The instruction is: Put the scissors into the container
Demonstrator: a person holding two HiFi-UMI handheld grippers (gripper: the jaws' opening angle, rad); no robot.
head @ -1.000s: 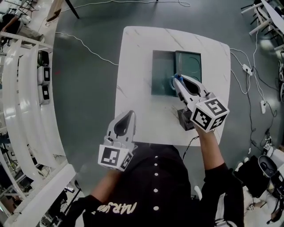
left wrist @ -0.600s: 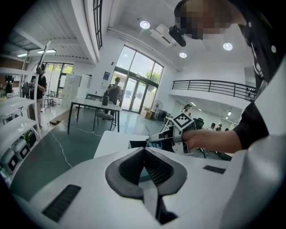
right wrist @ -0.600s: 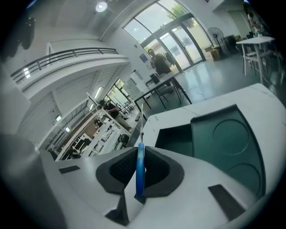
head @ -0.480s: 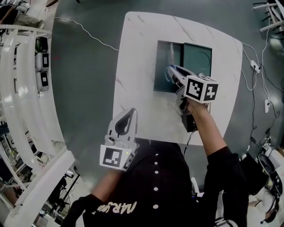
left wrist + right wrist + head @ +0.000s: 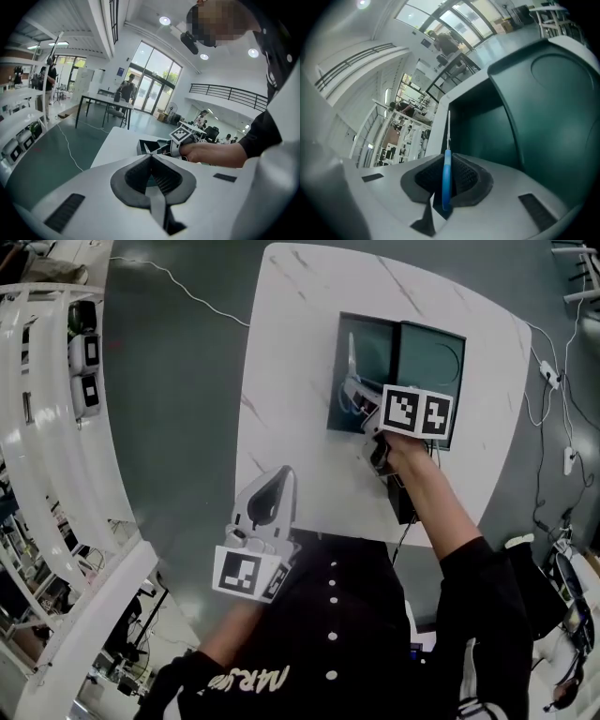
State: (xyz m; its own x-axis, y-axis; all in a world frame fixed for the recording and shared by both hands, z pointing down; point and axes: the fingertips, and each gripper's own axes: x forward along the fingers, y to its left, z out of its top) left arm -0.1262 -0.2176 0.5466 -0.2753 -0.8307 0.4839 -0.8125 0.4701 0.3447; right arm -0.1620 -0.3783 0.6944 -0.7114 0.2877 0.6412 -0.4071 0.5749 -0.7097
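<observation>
Fingers of our right gripper (image 5: pixel 446 161) stay clamped on the blue handle of the scissors (image 5: pixel 352 357). We have just lowered them, so the blade now reaches over the container (image 5: pixel 375 338), its left open half. Release looks close. Our left gripper (image 5: pixel 279 479) hangs shut, empty, near us.

— What is standing around the white marbled counter (image 5: pixel 300 362)?
— A grey-green floor (image 5: pixel 178 409) is spreading out on all sides, and a white cable (image 5: pixel 186 293) is trailing across it. Curved white racks (image 5: pixel 42 446) are running along the left.
— And farther off?
— Daylight is coming in through tall glass doors (image 5: pixel 152 91), round ceiling lamps (image 5: pixel 164 20) are glowing, and a railed balcony (image 5: pixel 229 91) is running along the white wall. A person (image 5: pixel 125 89) is standing beside a dark table (image 5: pixel 96 97).
</observation>
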